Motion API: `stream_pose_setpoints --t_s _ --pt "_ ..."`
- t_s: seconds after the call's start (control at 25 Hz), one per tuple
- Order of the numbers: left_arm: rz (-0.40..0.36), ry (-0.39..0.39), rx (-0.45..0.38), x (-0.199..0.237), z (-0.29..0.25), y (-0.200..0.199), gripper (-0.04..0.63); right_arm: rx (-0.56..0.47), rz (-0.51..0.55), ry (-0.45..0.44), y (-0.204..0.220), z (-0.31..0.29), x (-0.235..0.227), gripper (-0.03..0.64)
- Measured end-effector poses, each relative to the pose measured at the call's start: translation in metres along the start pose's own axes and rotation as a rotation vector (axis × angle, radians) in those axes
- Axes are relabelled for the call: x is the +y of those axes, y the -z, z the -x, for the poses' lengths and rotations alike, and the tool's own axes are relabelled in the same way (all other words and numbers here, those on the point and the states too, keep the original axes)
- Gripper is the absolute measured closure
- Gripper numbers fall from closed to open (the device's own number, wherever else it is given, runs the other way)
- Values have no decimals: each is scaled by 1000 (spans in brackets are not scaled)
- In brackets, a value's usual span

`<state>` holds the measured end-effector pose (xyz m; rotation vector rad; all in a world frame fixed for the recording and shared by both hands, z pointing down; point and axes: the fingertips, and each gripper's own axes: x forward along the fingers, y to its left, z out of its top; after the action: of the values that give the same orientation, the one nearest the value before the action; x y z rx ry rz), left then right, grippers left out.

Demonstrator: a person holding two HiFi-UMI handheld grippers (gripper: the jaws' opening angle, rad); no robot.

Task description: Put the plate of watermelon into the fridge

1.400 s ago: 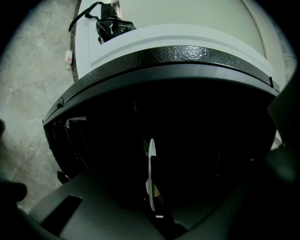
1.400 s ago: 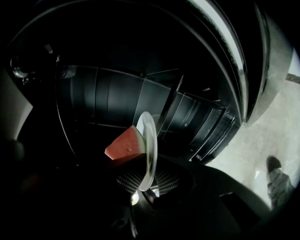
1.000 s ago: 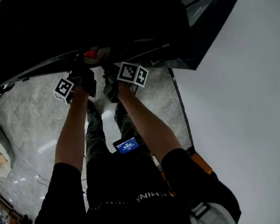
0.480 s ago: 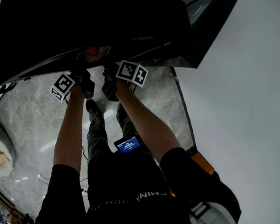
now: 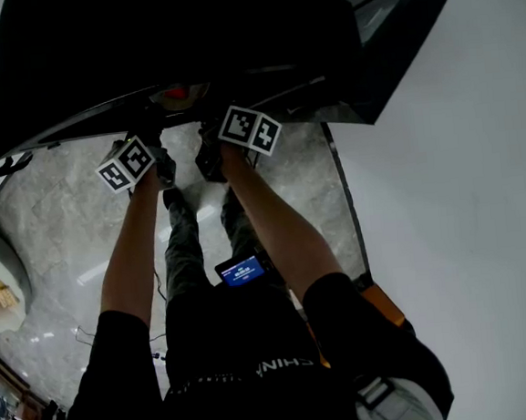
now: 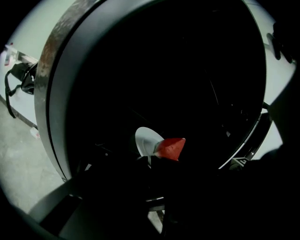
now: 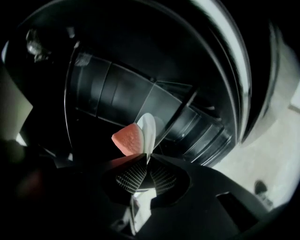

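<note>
Marble floor lies below the dark open fridge, and the white plate hangs at its front edge, seemingly not yet set down inside. The left gripper and right gripper each pinch a rim, jaws clamped on it. It looks glazed and stiff, likely slippery and breakable — the rim is the hold. One red watermelon wedge sits loose on it — a tilt could slide it off.
</note>
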<state>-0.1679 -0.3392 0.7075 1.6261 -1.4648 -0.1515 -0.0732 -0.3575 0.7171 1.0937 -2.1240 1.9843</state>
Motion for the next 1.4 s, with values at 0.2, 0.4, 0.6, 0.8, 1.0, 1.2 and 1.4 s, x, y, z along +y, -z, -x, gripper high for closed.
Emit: stream_pose_setpoints --t_s 0.2,0.4,0.6,0.8,1.0,1.2,1.4 --pt "-39 -18 5 0 -3 -2 566 -19 214 75 -10 8 -4 585" --pt "-88 -19 26 0 -6 -4 566 15 337 95 -12 0 -1 595" --pt "-141 -29 46 0 -12 -10 566 19 375 108 -18 -5 2 595" --pt "-170 -39 52 0 -23 -17 574 34 481 148 -26 -13 5 595" --pt "-206 -60 36 -1 -32 -22 574 29 516 159 -37 -20 5 595" --pt "-280 -91 38 -1 -40 -24 574 22 563 178 -46 -26 5 595" --pt "-291 -78 21 -1 -42 -27 574 29 609 190 -50 -30 8 595"
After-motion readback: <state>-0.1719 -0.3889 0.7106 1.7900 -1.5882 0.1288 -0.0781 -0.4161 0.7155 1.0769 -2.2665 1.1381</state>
